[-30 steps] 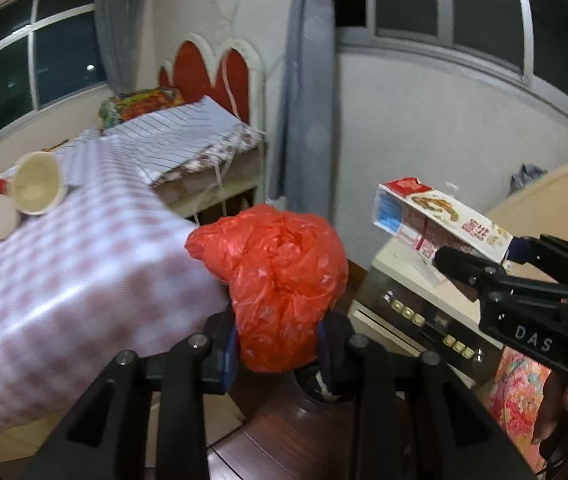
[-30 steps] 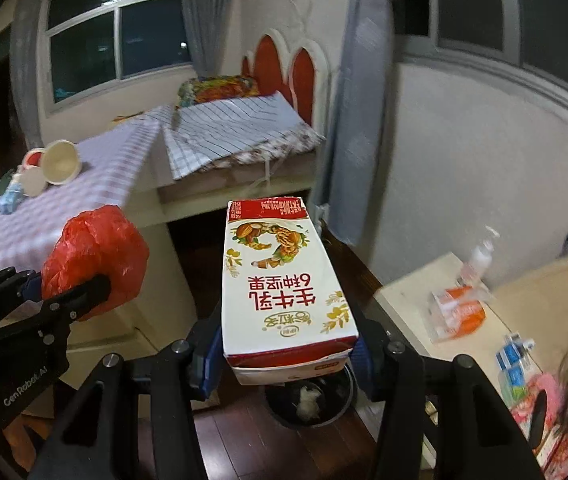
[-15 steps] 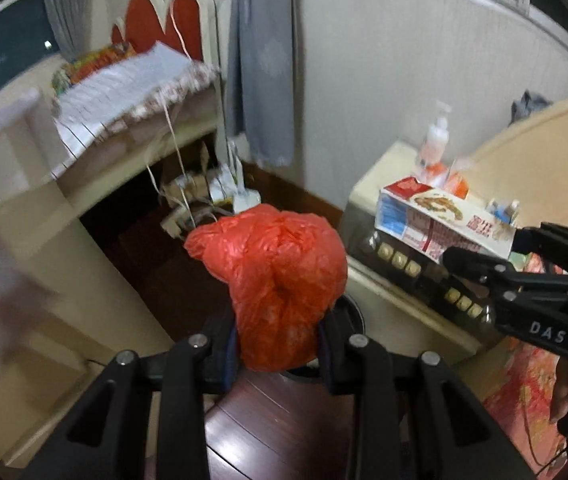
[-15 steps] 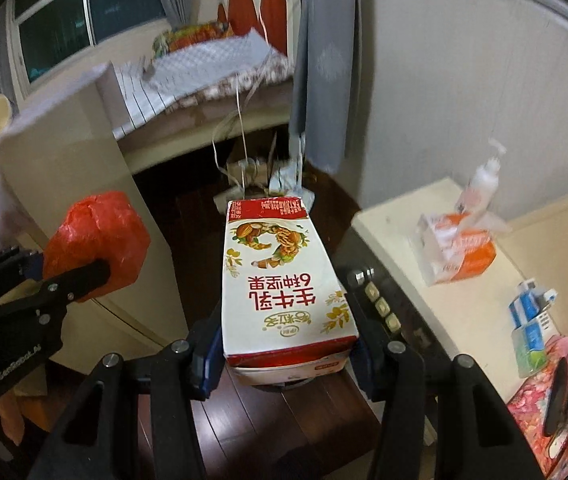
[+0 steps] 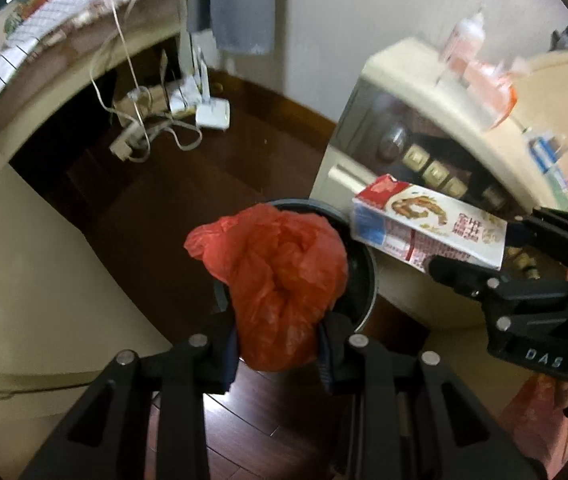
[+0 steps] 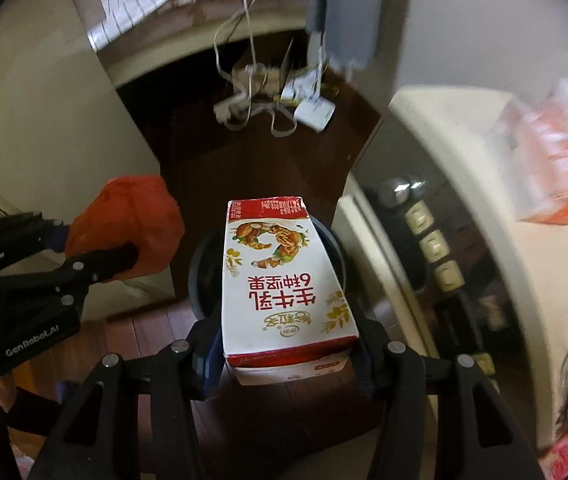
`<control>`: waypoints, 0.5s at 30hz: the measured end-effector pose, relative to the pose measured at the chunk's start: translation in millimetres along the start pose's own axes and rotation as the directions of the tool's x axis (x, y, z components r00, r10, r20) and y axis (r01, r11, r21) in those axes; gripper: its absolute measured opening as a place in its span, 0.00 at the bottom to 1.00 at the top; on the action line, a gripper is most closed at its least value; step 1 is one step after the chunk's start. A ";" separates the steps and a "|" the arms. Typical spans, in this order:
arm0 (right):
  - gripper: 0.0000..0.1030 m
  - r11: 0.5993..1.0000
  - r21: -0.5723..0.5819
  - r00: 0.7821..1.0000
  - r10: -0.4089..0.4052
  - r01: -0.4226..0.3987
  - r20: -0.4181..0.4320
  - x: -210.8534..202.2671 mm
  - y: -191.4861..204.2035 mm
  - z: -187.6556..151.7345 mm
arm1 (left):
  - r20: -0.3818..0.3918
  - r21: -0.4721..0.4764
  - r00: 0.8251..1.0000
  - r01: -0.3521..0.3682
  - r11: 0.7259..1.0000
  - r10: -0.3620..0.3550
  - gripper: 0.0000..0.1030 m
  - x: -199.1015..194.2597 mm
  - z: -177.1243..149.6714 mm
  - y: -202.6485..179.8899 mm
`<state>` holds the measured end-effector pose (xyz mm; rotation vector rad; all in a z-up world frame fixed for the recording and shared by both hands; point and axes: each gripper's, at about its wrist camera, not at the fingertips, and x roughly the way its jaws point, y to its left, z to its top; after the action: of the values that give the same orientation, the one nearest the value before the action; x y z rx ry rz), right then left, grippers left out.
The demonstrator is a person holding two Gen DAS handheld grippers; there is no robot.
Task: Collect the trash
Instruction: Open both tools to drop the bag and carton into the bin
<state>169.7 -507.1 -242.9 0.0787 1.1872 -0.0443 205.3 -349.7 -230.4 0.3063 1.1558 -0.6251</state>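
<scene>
My left gripper (image 5: 278,354) is shut on a crumpled red plastic bag (image 5: 280,280) and holds it above a round black trash bin (image 5: 361,276) on the dark wood floor. My right gripper (image 6: 285,356) is shut on a white and red milk carton (image 6: 284,280) and holds it over the same bin (image 6: 200,276), whose inside is mostly hidden. The carton (image 5: 427,226) and right gripper (image 5: 523,268) show at the right of the left wrist view. The bag (image 6: 132,232) and left gripper (image 6: 92,258) show at the left of the right wrist view.
A cream cabinet (image 5: 403,92) with bottles and an orange pack stands right of the bin, its dark front (image 6: 435,248) bearing square buttons. A beige panel (image 5: 24,260) rises at the left. Cables and a white power strip (image 5: 212,114) lie on the floor beyond.
Both grippers have tilted down and dropped low toward the floor, still holding the bag and the carton. The checked tablecloth and windows have left view; the bin now sits right under both loads.
</scene>
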 end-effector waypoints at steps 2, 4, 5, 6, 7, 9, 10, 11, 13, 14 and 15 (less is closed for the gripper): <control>0.53 1.000 -0.019 1.000 0.013 -0.013 -0.026 21.3 -1.0 -0.4 | -0.025 -0.003 1.000 0.001 1.000 -0.001 0.32 15.2 0.0 2.8; 0.53 0.999 -0.035 0.998 0.023 -0.025 -0.054 42.2 -2.2 -1.3 | -0.047 -0.003 0.999 -0.001 1.000 0.001 0.32 31.8 1.2 4.8; 0.53 0.999 -0.041 0.998 0.028 -0.031 -0.064 49.2 -1.1 -2.1 | -0.056 -0.002 0.998 0.001 1.000 -0.001 0.32 38.2 1.3 6.7; 0.53 0.998 -0.048 0.997 0.029 -0.033 -0.072 57.0 -0.5 -2.5 | -0.065 0.000 0.998 0.001 1.000 -0.001 0.32 44.6 2.2 7.0; 0.53 0.998 -0.057 0.996 0.028 -0.033 -0.084 64.6 -0.2 -3.4 | -0.073 0.002 0.997 0.003 1.000 -0.003 0.32 51.0 3.0 7.4; 0.53 0.996 -0.074 0.994 0.032 -0.040 -0.102 78.0 0.5 -4.8 | -0.086 0.007 0.996 0.002 1.000 -0.002 0.32 61.0 3.7 8.0; 0.53 0.996 -0.081 0.994 0.034 -0.043 -0.107 83.6 0.6 -4.9 | -0.095 0.008 0.995 0.011 1.000 -0.010 0.32 67.0 3.9 7.9; 0.54 0.995 -0.088 0.992 0.038 -0.049 -0.118 90.2 0.6 -4.8 | -0.104 0.009 0.994 0.024 1.000 -0.023 0.34 73.3 3.8 7.5; 0.58 0.992 -0.122 0.989 0.022 -0.040 -0.145 105.8 2.9 -3.3 | -0.128 0.014 0.991 0.026 1.000 -0.024 0.54 84.5 2.2 7.1; 0.80 0.990 -0.142 0.987 -0.031 0.009 -0.155 113.6 4.0 -5.3 | -0.141 0.010 0.990 0.011 1.000 -0.009 0.69 88.4 0.1 8.5; 0.90 0.988 -0.150 0.985 -0.062 0.038 -0.159 117.3 3.7 -7.3 | -0.141 0.012 0.990 0.003 1.000 -0.001 0.72 88.8 -1.3 10.2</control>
<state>207.0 -502.1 -354.3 -0.0788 1.3529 0.0052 233.6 -367.6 -313.3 0.3644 1.2887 -0.6197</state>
